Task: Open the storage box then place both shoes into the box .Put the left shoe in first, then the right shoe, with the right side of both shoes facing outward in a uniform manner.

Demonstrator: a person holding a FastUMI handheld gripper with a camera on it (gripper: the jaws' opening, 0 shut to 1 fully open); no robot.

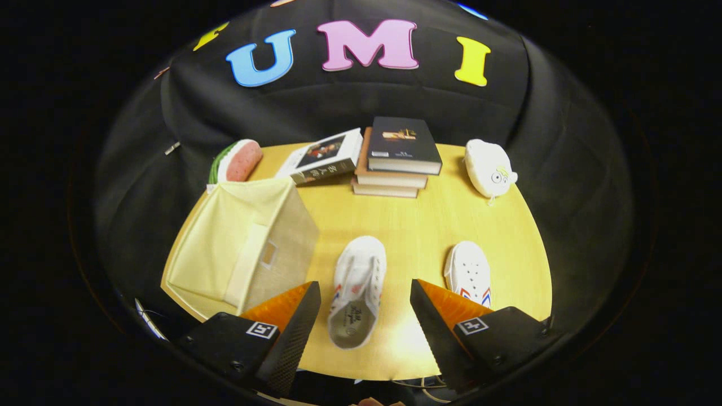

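Observation:
A cream fabric storage box (242, 248) with its lid down stands on the wooden table (428, 225), just beyond my left finger. One white canvas shoe (358, 287) lies between my fingers, its toe pointing away and its opening toward me. A second white shoe (468, 273) with red and blue stripes lies just past my right finger, partly hidden by it. My gripper (365, 288) hovers open above the table's near edge, with nothing held.
A stack of books (397, 158) sits at the table's far side with another book (324, 155) leaning against it. A watermelon-slice plush (237, 160) lies behind the box. A white plush toy (488, 166) rests at the far right.

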